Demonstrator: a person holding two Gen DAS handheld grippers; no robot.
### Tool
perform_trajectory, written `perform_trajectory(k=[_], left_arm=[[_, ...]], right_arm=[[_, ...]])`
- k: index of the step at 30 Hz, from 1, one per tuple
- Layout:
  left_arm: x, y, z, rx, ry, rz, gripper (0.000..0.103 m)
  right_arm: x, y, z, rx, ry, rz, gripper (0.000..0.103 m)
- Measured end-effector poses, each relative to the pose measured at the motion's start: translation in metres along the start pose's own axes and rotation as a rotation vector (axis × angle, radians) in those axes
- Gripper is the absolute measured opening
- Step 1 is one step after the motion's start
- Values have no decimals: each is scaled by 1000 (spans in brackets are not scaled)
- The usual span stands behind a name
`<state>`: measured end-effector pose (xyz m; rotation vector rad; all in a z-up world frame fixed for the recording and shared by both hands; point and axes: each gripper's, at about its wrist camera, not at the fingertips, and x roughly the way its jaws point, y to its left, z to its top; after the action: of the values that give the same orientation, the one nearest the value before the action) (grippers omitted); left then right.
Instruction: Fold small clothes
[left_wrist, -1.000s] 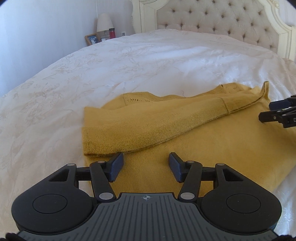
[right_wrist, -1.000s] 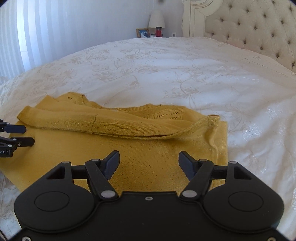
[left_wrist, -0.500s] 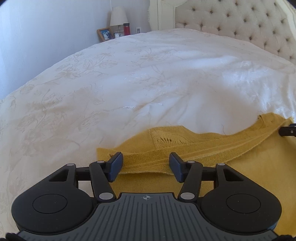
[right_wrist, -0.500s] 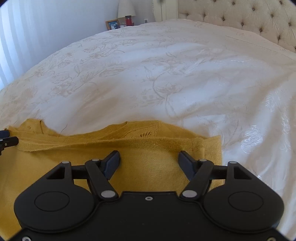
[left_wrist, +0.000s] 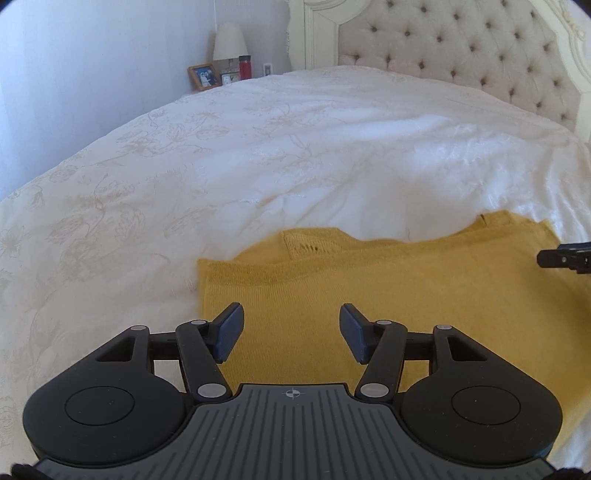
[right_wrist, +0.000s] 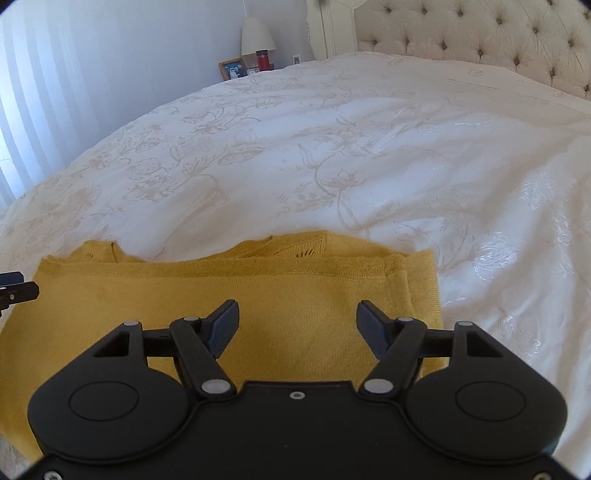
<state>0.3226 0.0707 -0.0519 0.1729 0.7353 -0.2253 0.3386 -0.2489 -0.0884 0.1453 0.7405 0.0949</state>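
On the white bedspread (left_wrist: 258, 155) the yellow sweater (left_wrist: 369, 295) lies flat with its far edge doubled over into a tidy band, so I judge one fold made and the crosswise folds not yet done. Both the left gripper (left_wrist: 291, 328) and right gripper (right_wrist: 297, 326) hover tilted down over its near part, jaws apart and empty

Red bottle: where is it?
Far end of both wrist views: red bottle on the bedside stand left of the headboard, between lamp and photo frame.
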Motion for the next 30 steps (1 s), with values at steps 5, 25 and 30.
perform_trajectory(k=[5,25,30], left_arm=[[14,19,-23,-10,44,50,69],[-70,16,-95,-216,39,-80,67],[-71,15,-96,-239,26,-91,62]], right_arm=[[4,-20,-14,12,33,-92,72],[-106,-53,-99,159,-16,28,65],[-114,-48,-105,154,-45,41,44]])
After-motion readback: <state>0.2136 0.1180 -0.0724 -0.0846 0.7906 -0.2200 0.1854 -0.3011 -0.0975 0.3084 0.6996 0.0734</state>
